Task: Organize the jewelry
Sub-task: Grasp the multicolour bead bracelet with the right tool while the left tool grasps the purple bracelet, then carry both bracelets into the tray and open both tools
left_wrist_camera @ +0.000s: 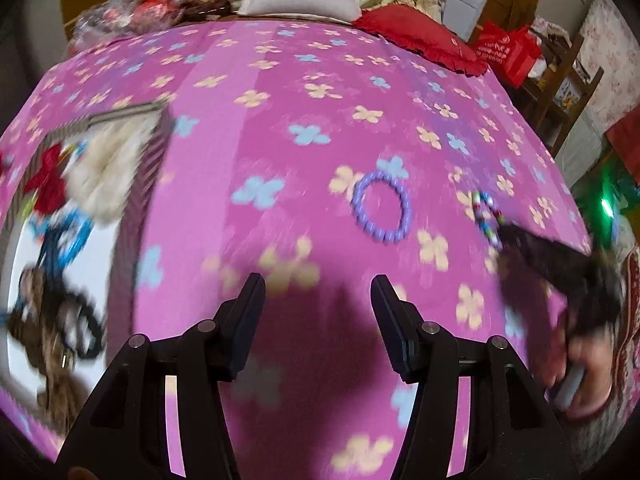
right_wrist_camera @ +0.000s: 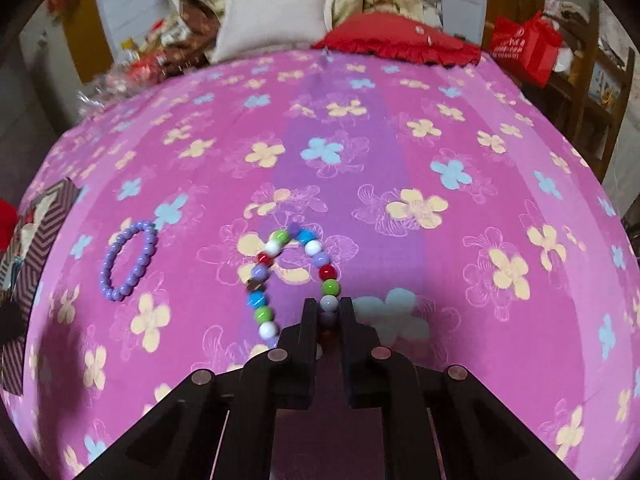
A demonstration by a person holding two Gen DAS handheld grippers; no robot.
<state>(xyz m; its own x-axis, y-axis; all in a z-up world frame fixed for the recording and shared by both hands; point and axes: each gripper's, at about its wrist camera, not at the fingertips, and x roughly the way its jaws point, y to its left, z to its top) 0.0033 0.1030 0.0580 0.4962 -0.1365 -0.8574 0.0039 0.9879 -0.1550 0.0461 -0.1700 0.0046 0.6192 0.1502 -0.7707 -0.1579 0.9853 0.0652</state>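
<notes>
From the left wrist, the left gripper hangs over the near middle of the bed with its fingers spread wide and nothing between them. The purple bracelet lies flat on the sheet straight ahead of it and a touch to the right, well clear of the tips. Off at the bed's left edge sits the open box, already holding a blurred tangle of pieces. At the right, the right gripper reaches in beside the multicoloured bracelet. Over to the right wrist now: the right gripper has its fingers pressed onto the near end of the multicoloured bracelet, a pale bead pinched between them, the loop running away from the tips across the middle of the bed. The purple bracelet lies well to the left, toward the box, so the free left gripper looks the better placed for it, while the held bracelet must travel leftward across the bed to the box.
</notes>
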